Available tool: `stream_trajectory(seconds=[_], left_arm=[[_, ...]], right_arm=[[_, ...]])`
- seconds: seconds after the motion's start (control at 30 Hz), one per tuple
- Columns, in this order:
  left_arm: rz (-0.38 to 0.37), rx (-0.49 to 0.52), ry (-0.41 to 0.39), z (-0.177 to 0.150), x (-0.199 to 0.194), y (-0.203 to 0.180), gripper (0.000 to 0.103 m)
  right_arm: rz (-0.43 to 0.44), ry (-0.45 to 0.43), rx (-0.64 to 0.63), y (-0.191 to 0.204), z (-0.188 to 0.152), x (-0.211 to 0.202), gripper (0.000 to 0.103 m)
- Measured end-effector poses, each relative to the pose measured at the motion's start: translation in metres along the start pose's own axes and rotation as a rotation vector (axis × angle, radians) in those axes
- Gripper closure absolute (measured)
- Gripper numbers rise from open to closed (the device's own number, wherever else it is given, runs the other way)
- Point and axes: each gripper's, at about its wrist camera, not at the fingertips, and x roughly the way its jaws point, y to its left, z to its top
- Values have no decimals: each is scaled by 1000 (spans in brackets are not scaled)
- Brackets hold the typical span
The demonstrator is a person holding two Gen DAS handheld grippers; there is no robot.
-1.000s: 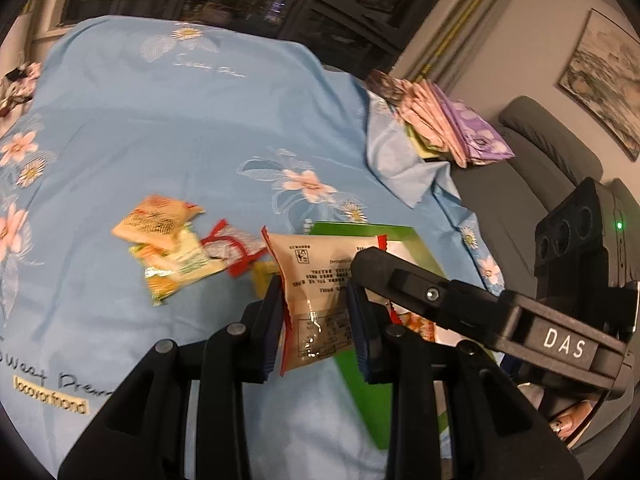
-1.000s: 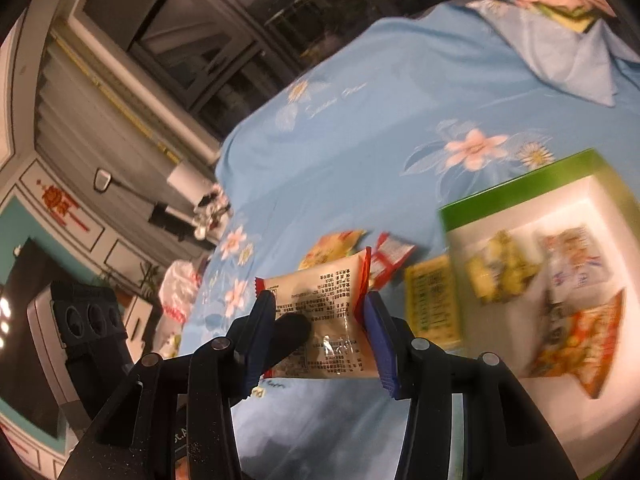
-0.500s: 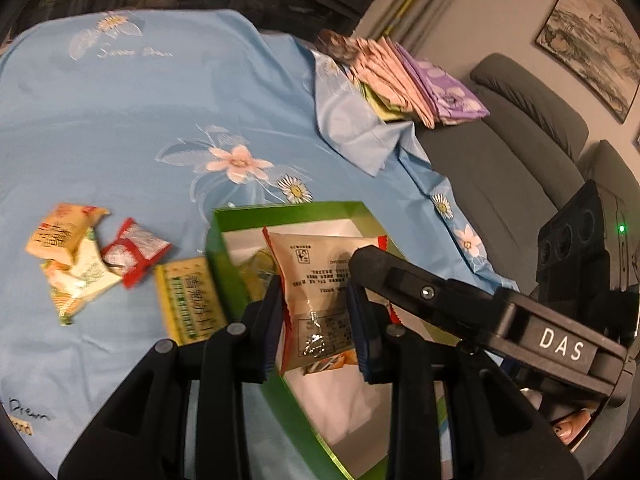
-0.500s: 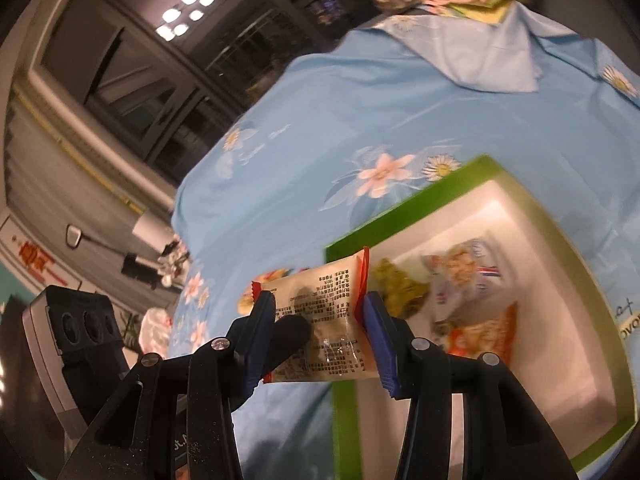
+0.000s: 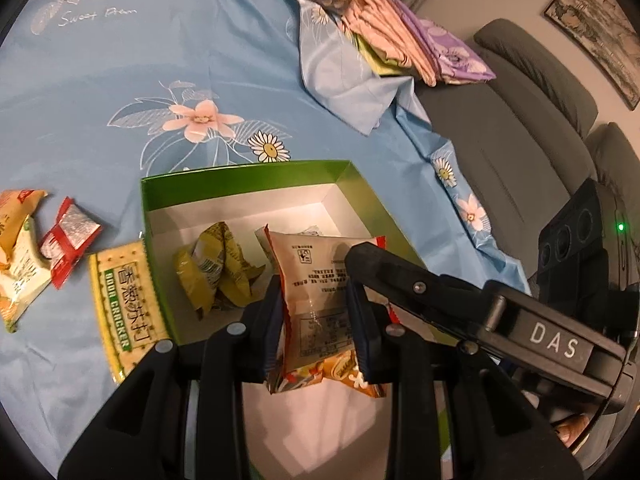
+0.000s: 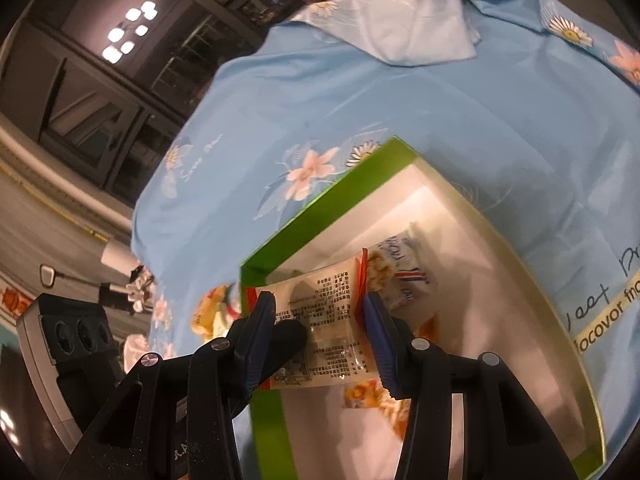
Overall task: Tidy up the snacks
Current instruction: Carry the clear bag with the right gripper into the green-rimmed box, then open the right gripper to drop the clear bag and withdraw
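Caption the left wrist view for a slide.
Both hand-held grippers hold one snack packet over the green box, with more snacks on the blue cloth.

One green box (image 5: 240, 176) is seen on the blue cloth (image 5: 120, 80). Three snack packs are counted on the box floor: one yellow-green pack (image 5: 216, 272), one blue-and-white pack (image 6: 400, 276), one orange pack (image 5: 344, 372). One more, a clear printed packet (image 5: 316, 292), is held above the box. Outside the box, by its left wall, four are counted: one cracker pack (image 5: 124, 304), one red-and-silver pack (image 5: 68, 240), two at the cloth's left edge (image 5: 16, 248). One stack of folded cloths (image 5: 400, 40) lies at the far corner.
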Motion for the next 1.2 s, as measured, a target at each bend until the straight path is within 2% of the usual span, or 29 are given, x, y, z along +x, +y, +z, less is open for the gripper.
stream_trajectory(seconds=[0.23, 0.47, 0.8, 0.97, 1.03, 1.13, 1.2], left_arm=[[-1, -5, 42, 9, 22, -1, 74], [-5, 0, 65, 15, 31, -1, 75], [-10, -27, 99, 16, 44, 6, 72], [-15, -38, 94, 16, 37, 7, 71], [-17, -41, 84, 16, 30, 8, 67], [-15, -39, 46, 15, 10, 12, 55], [-7, -45, 17, 12, -9, 19, 47]], right_arm=[[-31, 8, 35, -14, 12, 13, 54], [-26, 22, 64, -19, 19, 25, 54], [-69, 34, 98, -27, 20, 33, 54], [-116, -7, 103, -30, 20, 22, 54], [-95, -28, 97, -29, 21, 16, 54], [-97, -63, 65, -20, 21, 6, 54], [-90, -84, 36, -10, 19, 1, 47]])
